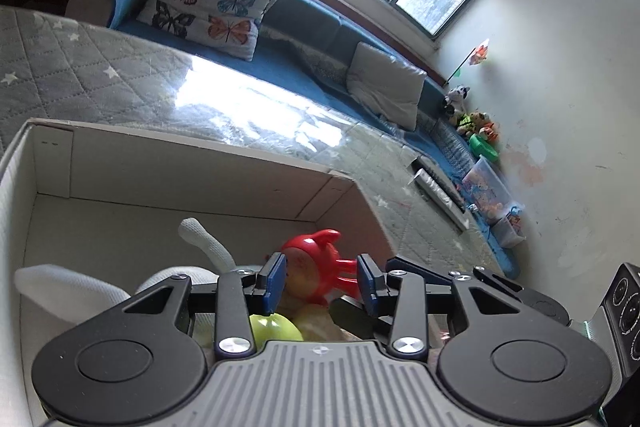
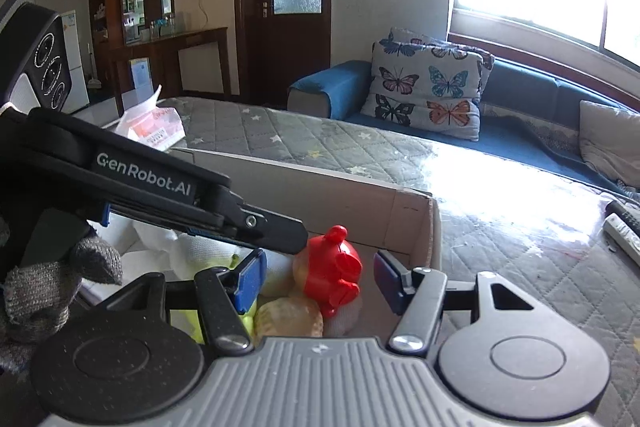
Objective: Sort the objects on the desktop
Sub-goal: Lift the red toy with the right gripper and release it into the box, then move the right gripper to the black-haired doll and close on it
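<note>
A red toy figure (image 1: 316, 259) lies in a white cardboard box (image 1: 160, 163) on top of yellowish round pieces and a green ball (image 1: 276, 331). My left gripper (image 1: 322, 281) is open, its blue pads either side of the toy without closing on it. In the right wrist view the red toy (image 2: 334, 269) sits in the box (image 2: 328, 195) between the open pads of my right gripper (image 2: 320, 277). The left gripper's black body (image 2: 160, 195) reaches over the box from the left. White cloth (image 1: 68, 291) lies in the box.
The box stands on a grey quilted table cover (image 2: 280, 135) under glossy plastic. A tissue pack (image 2: 154, 127) lies behind the box. Remote controls (image 2: 622, 227) lie at the right. A blue sofa with butterfly cushions (image 2: 428, 95) runs along the window.
</note>
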The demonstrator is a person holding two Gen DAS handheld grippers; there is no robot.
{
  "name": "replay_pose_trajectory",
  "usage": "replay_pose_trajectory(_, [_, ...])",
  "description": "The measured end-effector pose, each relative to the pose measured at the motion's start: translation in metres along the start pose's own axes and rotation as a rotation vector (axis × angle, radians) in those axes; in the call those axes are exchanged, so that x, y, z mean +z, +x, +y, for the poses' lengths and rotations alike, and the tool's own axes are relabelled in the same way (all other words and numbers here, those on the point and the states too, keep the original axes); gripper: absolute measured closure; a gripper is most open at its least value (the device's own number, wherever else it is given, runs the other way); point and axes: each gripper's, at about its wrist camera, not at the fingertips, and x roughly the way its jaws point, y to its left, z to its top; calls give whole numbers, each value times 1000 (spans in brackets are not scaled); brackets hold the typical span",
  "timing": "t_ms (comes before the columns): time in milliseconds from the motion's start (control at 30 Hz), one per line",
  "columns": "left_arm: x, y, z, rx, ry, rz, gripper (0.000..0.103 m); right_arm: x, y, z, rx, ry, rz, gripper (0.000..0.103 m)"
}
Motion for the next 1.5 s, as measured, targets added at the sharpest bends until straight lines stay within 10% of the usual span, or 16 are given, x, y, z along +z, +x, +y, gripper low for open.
replay_pose_trajectory(700, [-87, -31, -64, -70, 110, 32, 62, -73, -103, -13, -77, 87, -21, 34])
replay_pose_trajectory(1500, [-127, 2, -82, -37, 76, 149, 62, -128, -110, -78, -178, 197, 11, 33])
